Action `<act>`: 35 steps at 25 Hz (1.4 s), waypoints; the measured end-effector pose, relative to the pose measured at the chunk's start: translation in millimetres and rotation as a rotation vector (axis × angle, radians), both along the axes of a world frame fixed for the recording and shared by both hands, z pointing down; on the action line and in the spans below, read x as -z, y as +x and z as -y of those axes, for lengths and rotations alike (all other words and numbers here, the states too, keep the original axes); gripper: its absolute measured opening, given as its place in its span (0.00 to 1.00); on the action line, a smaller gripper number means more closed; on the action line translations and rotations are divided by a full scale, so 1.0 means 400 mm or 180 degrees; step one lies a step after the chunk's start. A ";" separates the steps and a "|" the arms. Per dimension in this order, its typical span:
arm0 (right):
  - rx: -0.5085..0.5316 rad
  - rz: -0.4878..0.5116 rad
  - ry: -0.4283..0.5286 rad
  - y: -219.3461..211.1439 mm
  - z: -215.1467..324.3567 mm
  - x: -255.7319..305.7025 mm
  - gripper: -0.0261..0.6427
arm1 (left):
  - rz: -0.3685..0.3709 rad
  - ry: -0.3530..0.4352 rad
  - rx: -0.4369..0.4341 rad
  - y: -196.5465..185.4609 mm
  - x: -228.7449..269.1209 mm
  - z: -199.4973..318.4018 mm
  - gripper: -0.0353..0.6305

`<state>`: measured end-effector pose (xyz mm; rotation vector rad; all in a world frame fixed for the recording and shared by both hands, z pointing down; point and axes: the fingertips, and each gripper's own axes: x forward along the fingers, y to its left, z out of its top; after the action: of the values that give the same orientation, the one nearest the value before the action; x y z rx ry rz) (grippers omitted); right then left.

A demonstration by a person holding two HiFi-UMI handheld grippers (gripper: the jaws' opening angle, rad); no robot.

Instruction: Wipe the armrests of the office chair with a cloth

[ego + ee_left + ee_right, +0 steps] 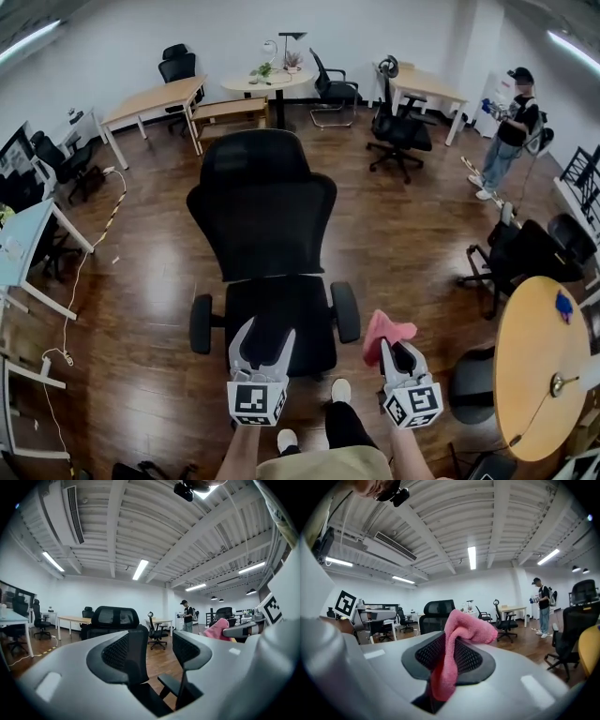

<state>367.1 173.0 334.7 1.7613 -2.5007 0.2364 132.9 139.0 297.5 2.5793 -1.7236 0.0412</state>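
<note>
A black mesh office chair (264, 225) stands in front of me, its back toward me, with a left armrest (201, 323) and a right armrest (345, 311). My left gripper (263, 337) hangs open and empty over the rear of the seat, between the armrests. My right gripper (388, 349) is shut on a pink cloth (385, 332), just right of the right armrest and apart from it. In the right gripper view the pink cloth (456, 645) is pinched between the pads and flops over the top. The left gripper view shows the chair's headrest (115, 616) beyond the spread jaws.
A round yellow table (537, 362) is close at my right, with a black chair (525, 255) behind it. A person (507, 131) stands at the far right. Desks (155, 101) and more chairs line the back wall. A cable (81, 272) runs over the wooden floor at left.
</note>
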 end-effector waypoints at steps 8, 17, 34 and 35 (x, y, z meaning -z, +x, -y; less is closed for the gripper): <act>0.0536 -0.0023 -0.0463 0.102 0.337 -0.267 0.14 | -0.0015 -0.0418 0.0046 0.143 -0.173 0.287 0.45; 0.1379 -0.0241 -0.1017 0.020 0.579 -0.547 0.14 | 0.0120 -0.0767 -0.0343 0.210 -0.379 0.409 0.47; 0.2406 -0.1591 -0.2070 -0.122 0.768 -0.910 0.14 | 0.0069 -0.0978 -0.0548 0.117 -0.494 0.508 0.47; 0.2439 -0.1618 -0.2039 -0.123 0.757 -0.911 0.14 | 0.0057 -0.0980 -0.0534 0.112 -0.496 0.509 0.47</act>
<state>318.1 -129.9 698.9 0.4925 -2.1614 0.4017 177.6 -64.7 496.0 2.4890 -1.3739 0.3096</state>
